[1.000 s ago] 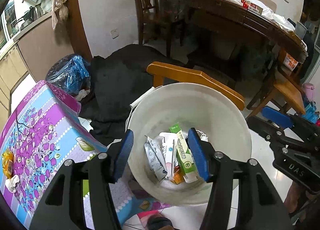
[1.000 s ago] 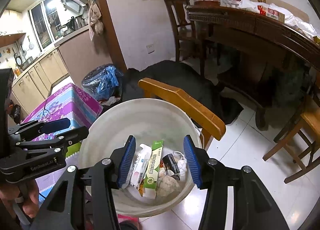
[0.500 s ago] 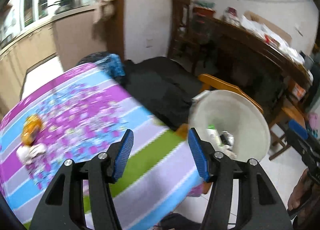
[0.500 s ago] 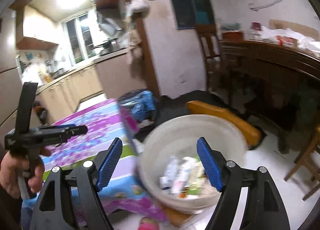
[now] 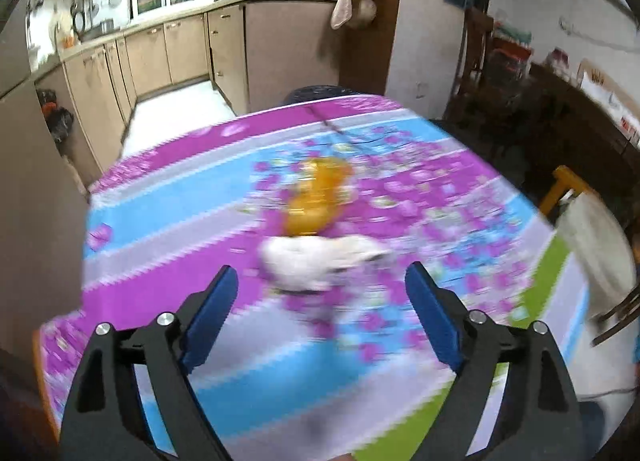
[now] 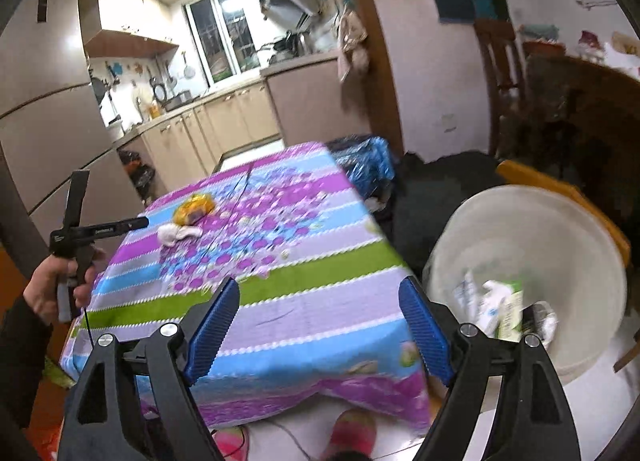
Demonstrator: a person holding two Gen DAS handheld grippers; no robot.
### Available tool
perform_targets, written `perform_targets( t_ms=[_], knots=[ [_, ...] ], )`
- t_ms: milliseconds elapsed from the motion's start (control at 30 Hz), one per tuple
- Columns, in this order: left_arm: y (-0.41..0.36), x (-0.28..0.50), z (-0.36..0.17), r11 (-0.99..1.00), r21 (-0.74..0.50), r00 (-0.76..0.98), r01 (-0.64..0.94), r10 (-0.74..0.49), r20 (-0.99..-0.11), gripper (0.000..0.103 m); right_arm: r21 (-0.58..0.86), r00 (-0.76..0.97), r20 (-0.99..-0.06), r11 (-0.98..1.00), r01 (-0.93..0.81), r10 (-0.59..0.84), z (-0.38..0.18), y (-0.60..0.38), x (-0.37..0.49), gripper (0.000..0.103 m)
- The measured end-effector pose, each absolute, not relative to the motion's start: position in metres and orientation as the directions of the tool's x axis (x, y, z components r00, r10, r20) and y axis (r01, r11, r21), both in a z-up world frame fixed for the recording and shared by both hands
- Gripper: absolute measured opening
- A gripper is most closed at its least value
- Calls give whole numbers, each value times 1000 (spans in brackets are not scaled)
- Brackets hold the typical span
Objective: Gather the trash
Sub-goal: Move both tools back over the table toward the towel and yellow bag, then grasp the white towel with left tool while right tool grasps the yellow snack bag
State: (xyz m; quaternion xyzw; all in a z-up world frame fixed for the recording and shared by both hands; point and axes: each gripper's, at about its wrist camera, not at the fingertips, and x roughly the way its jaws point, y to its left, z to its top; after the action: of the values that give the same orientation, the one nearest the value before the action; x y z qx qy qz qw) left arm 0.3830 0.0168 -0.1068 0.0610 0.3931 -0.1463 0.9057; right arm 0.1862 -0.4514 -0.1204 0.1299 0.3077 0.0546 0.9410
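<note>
Two pieces of trash remain on the counter point(image 5: 168, 221): a crumpled white tissue point(image 5: 316, 261) and, touching it on the far side, an orange wrapper point(image 5: 320, 197). Both lie near the middle of the flowered cloth, well apart from the bucket point(image 6: 560, 229).

Progress:
- The bucket stands on the floor just beside the counter's right edge. It already contains several discarded items, including a green-and-white carton point(image 6: 510, 309) and white packets. This part of the task appears complete.
- The tissue and the wrapper are not yet collected. No other loose trash is visible on the cloth, though motion blur limits certainty.

Claw status:
- Left claw point(image 5: 322, 317): fingers spread wide, holding nothing. It points at the tissue from the near side, and the tissue sits just beyond the fingertips. In the right wrist view the left claw point(image 6: 132, 224) hangs above the counter's left edge.
- Right claw point(image 6: 320, 325): fingers spread wide, holding nothing. It is positioned over the near edge of the counter, with the bucket to its right.

Likely next step: pick up the tissue with the left claw.
</note>
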Motion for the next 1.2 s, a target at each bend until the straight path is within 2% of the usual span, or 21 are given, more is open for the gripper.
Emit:
perform_targets(
  t_ms=[133,267,467,567,667,733,867,1067,1200],
  knots=[
    [24,399,-121,914,72,634,398,-218,-742,86,269,780,-591,962,-50,206,-130,-430,206,82],
    [10,409,-133,846,77,585,528,-297,-754,86,264,763,-607,962,-70,222,-129,-418,226,82],
    [-2,432,-149,831,79,559,551,-297,-774,86,258,741,-625,961,-100,245,-128,-402,253,82],
    [-4,435,-153,825,47,535,564,-321,-782,69,257,734,-625,958,-127,265,-124,-392,269,82],
    [-5,431,-156,835,54,543,548,-305,-782,45,271,725,-616,947,-172,308,-116,-378,290,82],
    [3,425,-154,845,17,541,534,-326,-776,39,286,716,-610,937,-199,338,-111,-369,304,82],
    [22,402,-148,869,-29,552,493,-339,-762,37,384,658,-600,885,-263,456,-105,-338,353,82],
    [72,380,-141,934,-115,600,337,-308,-738,37,504,533,-631,820,-272,564,-119,-268,440,82],
    [106,381,-136,965,-161,637,207,-258,-726,37,499,478,-703,844,-196,527,-135,-220,497,82]
  ],
)
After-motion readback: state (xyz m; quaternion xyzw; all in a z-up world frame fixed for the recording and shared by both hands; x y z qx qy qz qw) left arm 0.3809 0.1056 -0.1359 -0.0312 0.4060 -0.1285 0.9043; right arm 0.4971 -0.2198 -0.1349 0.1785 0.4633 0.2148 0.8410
